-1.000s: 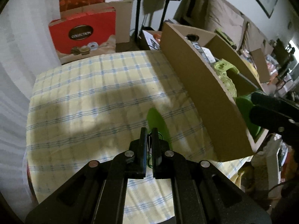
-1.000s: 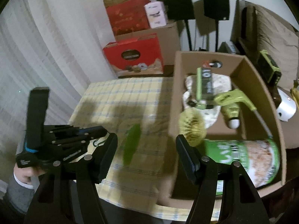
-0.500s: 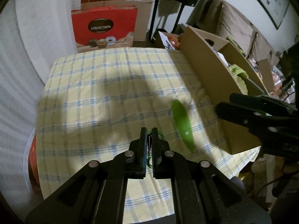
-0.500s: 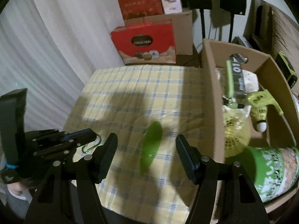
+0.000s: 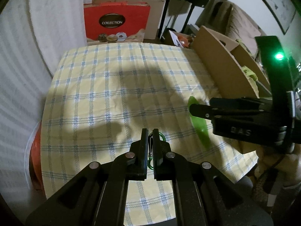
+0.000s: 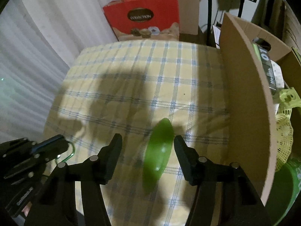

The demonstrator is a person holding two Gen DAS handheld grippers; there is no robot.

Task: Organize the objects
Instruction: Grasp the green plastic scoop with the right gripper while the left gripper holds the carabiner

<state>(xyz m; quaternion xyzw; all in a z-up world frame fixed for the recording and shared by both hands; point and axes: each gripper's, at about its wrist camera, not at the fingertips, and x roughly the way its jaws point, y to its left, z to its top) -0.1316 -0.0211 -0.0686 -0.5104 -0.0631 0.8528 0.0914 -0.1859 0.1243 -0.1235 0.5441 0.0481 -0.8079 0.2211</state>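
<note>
My left gripper (image 5: 150, 134) is shut on a green carabiner (image 5: 161, 138), held just above the checked tablecloth (image 5: 112, 86); it also shows at the lower left of the right wrist view (image 6: 62, 143), with the carabiner (image 6: 70, 151) hanging from it. A flat green oval piece (image 6: 159, 154) lies on the cloth. My right gripper (image 6: 147, 141) is open, its fingers either side of the oval piece, slightly above it. In the left wrist view the right gripper (image 5: 195, 110) partly covers the oval piece (image 5: 200, 124).
An open cardboard box (image 6: 246, 98) stands on the table's right side, holding a green can (image 6: 286, 184), a yellow mesh item (image 6: 284, 137) and other things. A red COLLECTION box (image 5: 116, 22) and cartons stand behind the table. White curtain on the left.
My right gripper has moved left and down from the box to straddle the green oval piece. The left gripper has drawn back slightly, still holding the carabiner.
</note>
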